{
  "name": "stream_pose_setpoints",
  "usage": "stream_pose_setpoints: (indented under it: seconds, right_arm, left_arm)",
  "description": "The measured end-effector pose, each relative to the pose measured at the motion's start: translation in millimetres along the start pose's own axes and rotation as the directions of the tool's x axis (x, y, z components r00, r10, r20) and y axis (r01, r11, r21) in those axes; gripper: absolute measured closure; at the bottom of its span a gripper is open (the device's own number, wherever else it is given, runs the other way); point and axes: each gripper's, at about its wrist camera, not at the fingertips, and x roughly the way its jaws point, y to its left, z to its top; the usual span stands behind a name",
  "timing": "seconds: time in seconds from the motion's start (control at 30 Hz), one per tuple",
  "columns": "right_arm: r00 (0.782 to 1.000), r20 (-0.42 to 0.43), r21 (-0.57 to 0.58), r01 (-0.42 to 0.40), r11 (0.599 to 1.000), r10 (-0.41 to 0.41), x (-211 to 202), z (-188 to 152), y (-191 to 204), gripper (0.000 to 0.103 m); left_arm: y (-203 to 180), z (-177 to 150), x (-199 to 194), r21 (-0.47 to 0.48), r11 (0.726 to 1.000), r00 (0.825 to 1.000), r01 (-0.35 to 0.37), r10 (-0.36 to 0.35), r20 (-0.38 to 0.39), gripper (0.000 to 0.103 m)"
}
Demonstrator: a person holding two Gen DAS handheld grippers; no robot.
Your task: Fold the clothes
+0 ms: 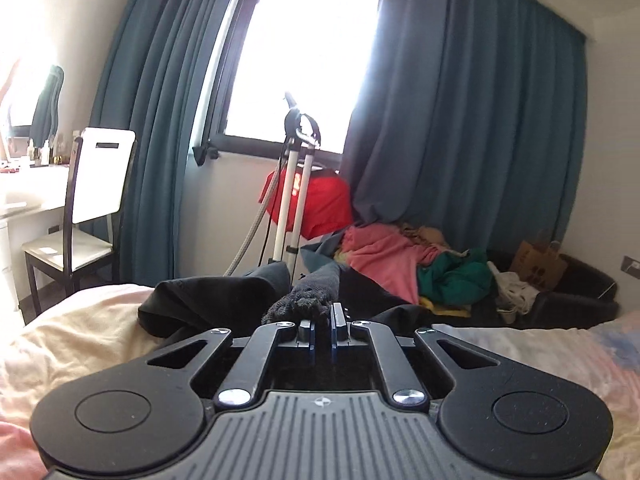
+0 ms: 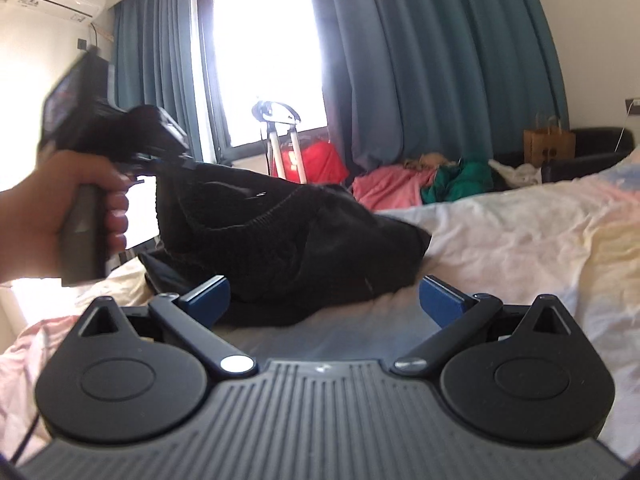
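A black knitted garment point(image 2: 288, 236) lies bunched on the bed, one edge lifted up to the left. My left gripper point(image 1: 323, 320) is shut on a dark ribbed edge of this garment point(image 1: 308, 300); the rest of it point(image 1: 208, 300) hangs down in front. In the right wrist view the left gripper point(image 2: 176, 156) shows at the upper left, held by a hand, pulling the cloth up. My right gripper point(image 2: 325, 300) is open and empty, low over the sheet, its blue fingers point(image 2: 208, 294) just in front of the garment's near edge.
The bed has a pale cream and pink sheet point(image 2: 500, 240). Beyond it lie a pile of pink and green clothes point(image 1: 420, 264), a red bag point(image 1: 324, 204), a white stand point(image 1: 292, 184), a paper bag point(image 1: 536, 262), a white chair point(image 1: 96, 200) and teal curtains point(image 1: 500, 120).
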Motion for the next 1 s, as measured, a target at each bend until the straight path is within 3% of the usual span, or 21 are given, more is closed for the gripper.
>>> stream_pose_setpoints:
  seconds: [0.2, 0.4, 0.5, 0.6, 0.7, 0.8, 0.9, 0.93, 1.0]
  right_arm:
    - [0.997, 0.083, 0.036, -0.010, 0.999, 0.007, -51, 28, -7, 0.000]
    - [0.997, 0.039, 0.082, -0.065, 0.995, 0.062, -83, 35, -13, 0.001]
    - [0.995, -0.032, 0.045, -0.089, 0.995, 0.090, -88, 27, -5, 0.001]
    - [0.988, -0.126, -0.011, -0.087, 0.996, 0.085, -80, 20, 8, 0.026]
    - [0.975, -0.205, -0.056, -0.102, 0.993, 0.088, -67, -3, 21, 0.025]
    - [0.962, -0.271, -0.163, -0.070, 0.984, 0.023, -49, -37, 38, 0.025]
    - [0.924, -0.383, -0.201, -0.097, 0.975, 0.013, -27, -67, 45, 0.024]
    - [0.909, -0.416, -0.190, -0.107, 0.976, 0.019, -20, -74, 44, 0.018]
    - [0.903, -0.430, -0.165, -0.084, 0.983, 0.005, -14, -84, 41, 0.006]
  left_arm:
    - [-3, -14, -127, 0.011, 0.997, 0.997, 0.073, -0.073, 0.026, 0.097]
    - [18, -49, -231, -0.030, 0.995, 0.995, 0.098, -0.098, 0.004, 0.096]
    - [49, -72, -235, -0.091, 0.995, 0.996, 0.052, -0.058, -0.065, 0.096]
    - [71, -90, -227, -0.116, 0.993, 0.992, -0.001, -0.013, -0.125, 0.096]
    - [81, -101, -217, -0.106, 0.994, 0.990, -0.036, 0.021, -0.140, 0.095]
    - [83, -105, -208, -0.107, 0.994, 0.991, -0.028, 0.014, -0.132, 0.095]
    - [83, -106, -197, -0.093, 0.995, 0.991, -0.021, 0.009, -0.131, 0.095]
    - [84, -106, -193, -0.095, 0.995, 0.991, -0.020, 0.007, -0.133, 0.095]
    - [87, -108, -188, -0.113, 0.993, 0.990, -0.020, 0.004, -0.139, 0.095]
